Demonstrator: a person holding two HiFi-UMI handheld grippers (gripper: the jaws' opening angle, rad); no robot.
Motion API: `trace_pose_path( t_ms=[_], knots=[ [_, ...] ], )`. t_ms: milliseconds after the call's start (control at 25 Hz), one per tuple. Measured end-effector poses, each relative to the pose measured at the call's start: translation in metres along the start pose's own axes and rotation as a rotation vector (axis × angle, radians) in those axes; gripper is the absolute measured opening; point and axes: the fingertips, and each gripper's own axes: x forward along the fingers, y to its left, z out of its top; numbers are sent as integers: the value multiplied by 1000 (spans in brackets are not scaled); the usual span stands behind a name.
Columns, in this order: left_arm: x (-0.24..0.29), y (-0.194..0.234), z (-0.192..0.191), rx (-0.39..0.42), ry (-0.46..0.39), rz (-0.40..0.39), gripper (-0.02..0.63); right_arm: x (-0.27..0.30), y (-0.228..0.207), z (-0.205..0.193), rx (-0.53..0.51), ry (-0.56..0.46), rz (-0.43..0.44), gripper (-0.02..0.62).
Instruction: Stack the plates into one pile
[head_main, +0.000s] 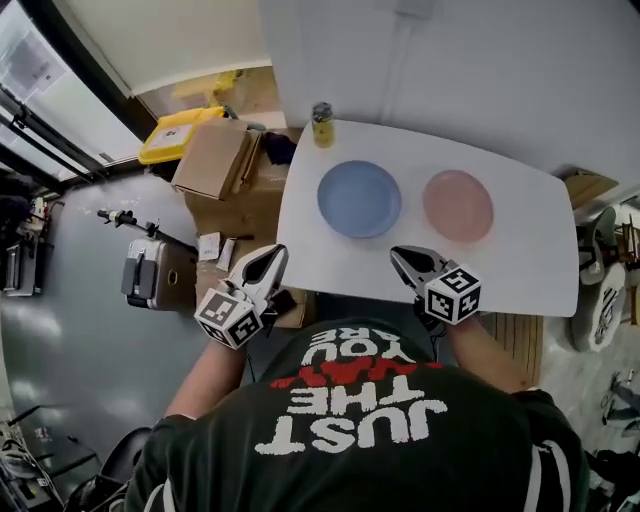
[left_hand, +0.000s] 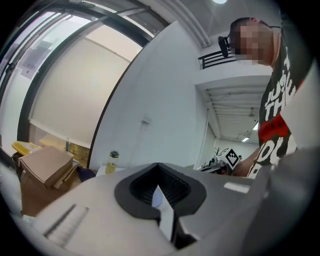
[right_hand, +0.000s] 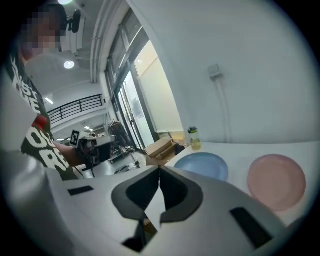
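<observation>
Two plates lie side by side on the white table (head_main: 520, 260): a blue plate (head_main: 359, 199) to the left and a pink plate (head_main: 458, 206) to the right, apart from each other. Both show in the right gripper view, the blue plate (right_hand: 202, 166) ahead and the pink plate (right_hand: 276, 181) to the right. My left gripper (head_main: 268, 256) hovers off the table's near left edge, short of the blue plate, its jaws shut and empty (left_hand: 158, 167). My right gripper (head_main: 398, 254) sits over the near edge between the plates, also shut on nothing (right_hand: 160, 170).
A yellow-green bottle (head_main: 322, 124) stands at the table's far left corner. Cardboard boxes (head_main: 212, 158) and a yellow bin (head_main: 175, 132) sit on the floor to the left of the table. A wall runs behind the table.
</observation>
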Motion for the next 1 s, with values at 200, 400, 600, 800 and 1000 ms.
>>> trace_pose_path(
  t_ms=[200,400,600,800,1000],
  knots=[
    [21,-4,-11,-27,24,-48,4,19,-16,-36,65,73,-74,8],
    [42,-5,-32,-63,79,-73,5,47,-60,-71,221,158,-122,9],
    [47,-1,-45,-55,118,-84,5,85,-151,-111,684,170,-271,149],
    [35,4,-59,-58,153,-74,3,111,-187,-142,863,214,-349,158],
    [16,14,-68,-74,170,-40,5,131,-191,-147,952,197,-340,113]
  ],
)
